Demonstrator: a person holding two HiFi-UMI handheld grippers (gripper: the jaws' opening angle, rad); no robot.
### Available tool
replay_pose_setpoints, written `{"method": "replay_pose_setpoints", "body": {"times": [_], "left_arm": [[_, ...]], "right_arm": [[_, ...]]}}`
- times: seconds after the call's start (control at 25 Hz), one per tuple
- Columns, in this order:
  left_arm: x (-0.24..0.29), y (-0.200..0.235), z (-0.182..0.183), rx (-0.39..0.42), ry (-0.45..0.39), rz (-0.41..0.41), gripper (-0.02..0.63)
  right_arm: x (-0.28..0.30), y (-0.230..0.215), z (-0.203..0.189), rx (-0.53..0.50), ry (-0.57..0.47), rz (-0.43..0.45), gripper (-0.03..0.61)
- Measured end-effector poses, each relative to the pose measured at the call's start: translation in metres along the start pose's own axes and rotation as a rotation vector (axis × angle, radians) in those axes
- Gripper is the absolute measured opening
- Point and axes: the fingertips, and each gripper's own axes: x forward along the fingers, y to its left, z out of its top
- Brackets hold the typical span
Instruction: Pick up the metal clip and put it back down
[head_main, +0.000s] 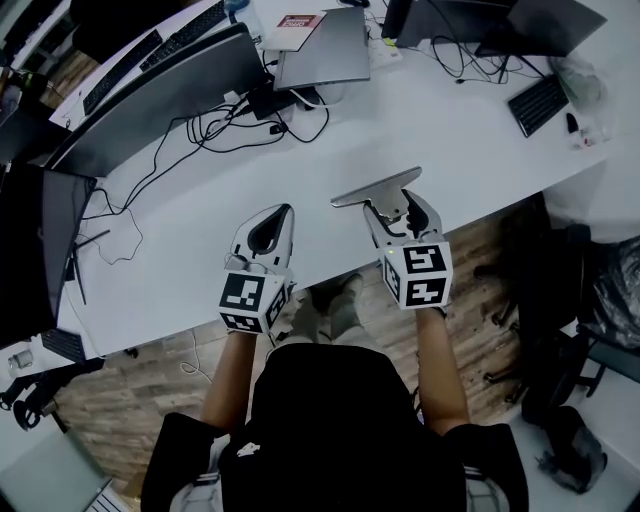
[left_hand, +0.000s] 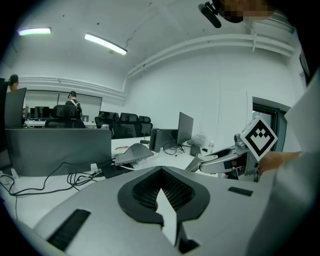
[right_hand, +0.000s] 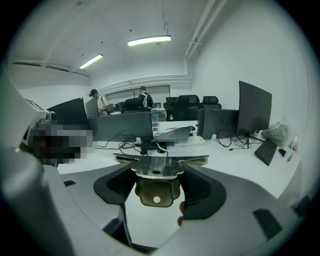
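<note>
Glossy metal clip (right_hand: 155, 192), grey plastic right claw (head_main: 398, 208) with matt black pads (right_hand: 206, 192), smooth white tabletop (head_main: 470, 150)

A long white counter (head_main: 450, 130) runs across the room over a wood-plank floor (head_main: 150, 400), carrying dark monitors (head_main: 150, 100), a black keyboard (head_main: 538, 103) and loose black cables (head_main: 225, 130). A dark swivel chair (head_main: 545, 290) stands on the planks beside its near edge. Further back, black office chairs (right_hand: 189, 102) stand at more desks, under plain white walls (right_hand: 240, 60) and long strip lights (right_hand: 149, 40) glowing on the white ceiling.
</note>
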Motion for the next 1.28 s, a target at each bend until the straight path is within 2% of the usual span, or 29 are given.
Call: {"method": "replay_pose_setpoints", "body": {"times": [0.56, 1.28], "left_arm": [[0.011, -0.002, -0.053, -0.032, 0.095, -0.022, 0.009], [0.021, -0.002, -0.1, -0.042, 0.18, -0.027, 0.009]], "right_arm": [[0.022, 0.007, -0.063, 0.01, 0.127, 0.023, 0.302], [0.046, 0.015, -0.122, -0.018, 0.247, 0.042, 0.302]]}}
